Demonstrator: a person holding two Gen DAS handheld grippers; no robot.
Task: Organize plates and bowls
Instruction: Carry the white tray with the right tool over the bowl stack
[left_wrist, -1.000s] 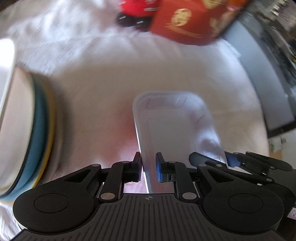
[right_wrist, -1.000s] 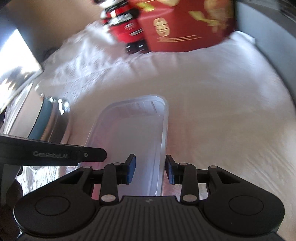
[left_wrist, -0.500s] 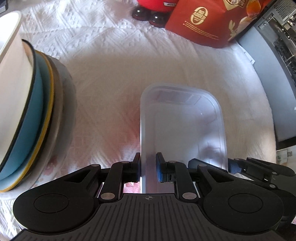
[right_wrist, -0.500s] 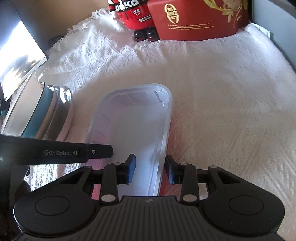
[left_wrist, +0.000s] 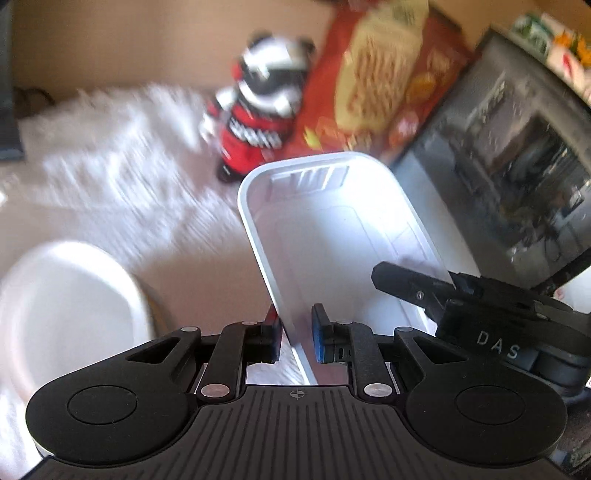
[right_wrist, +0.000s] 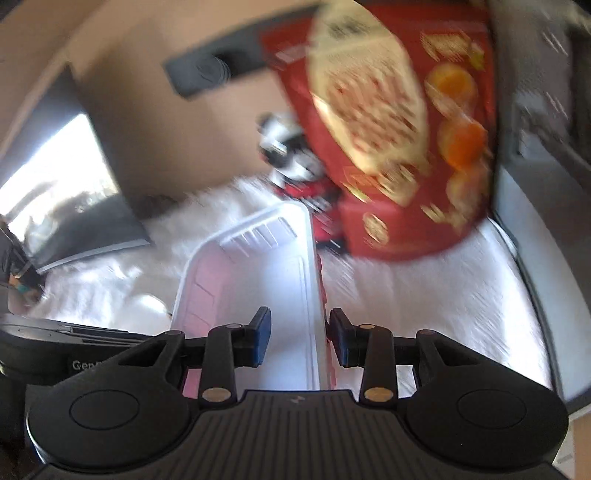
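A clear rectangular plastic container (left_wrist: 332, 229) hangs above the white cloth, held by both grippers. My left gripper (left_wrist: 295, 328) is shut on the container's left wall, which runs between its blue pads. My right gripper (right_wrist: 300, 330) is shut on the right wall of the same container (right_wrist: 258, 273). Each gripper shows in the other's view: the right gripper (left_wrist: 443, 291) at the far rim, the left gripper (right_wrist: 74, 347) at the lower left. A stack of bowls with a white bowl (left_wrist: 66, 306) on top stands below and to the left.
A red gift box (right_wrist: 399, 147) and a red-and-white toy figure (left_wrist: 266, 110) stand at the back of the white tablecloth (left_wrist: 110, 192). A dark glass-fronted appliance (left_wrist: 517, 166) borders the right side. A dark screen (right_wrist: 74, 206) leans at the left.
Both grippers have risen together and lifted the container off the cloth. The views have tilted upward. The bowl stack has dropped to the lower left, with its top bowl seen from above.
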